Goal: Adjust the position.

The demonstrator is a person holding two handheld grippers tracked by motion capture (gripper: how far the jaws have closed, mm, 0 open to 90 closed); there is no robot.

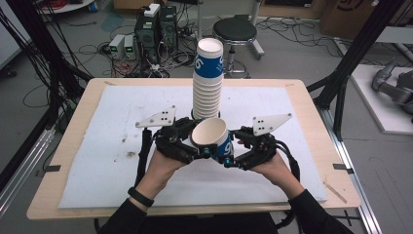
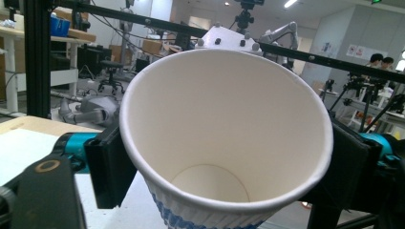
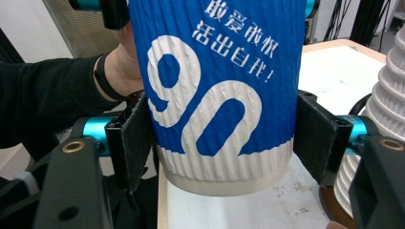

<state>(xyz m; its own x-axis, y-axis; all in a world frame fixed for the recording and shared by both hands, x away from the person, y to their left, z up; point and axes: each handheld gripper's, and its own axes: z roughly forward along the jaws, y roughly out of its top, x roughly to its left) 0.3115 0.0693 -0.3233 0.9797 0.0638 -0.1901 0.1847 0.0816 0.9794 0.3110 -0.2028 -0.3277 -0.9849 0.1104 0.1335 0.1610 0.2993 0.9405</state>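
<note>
A blue and white ribbed paper cup is held tilted above the white mat, its open mouth facing up and toward the person. My left gripper is shut on the cup's upper part, and in the left gripper view its jaws press the rim from both sides. My right gripper is shut on the cup lower down. Its pads clamp the blue wall just above the white base. A tall stack of the same cups stands right behind, with its ribbed side showing in the right gripper view.
A white mat covers most of the wooden table. Beyond the far edge are a black stool, computer boxes and cables on the floor. Black frame posts rise at the right.
</note>
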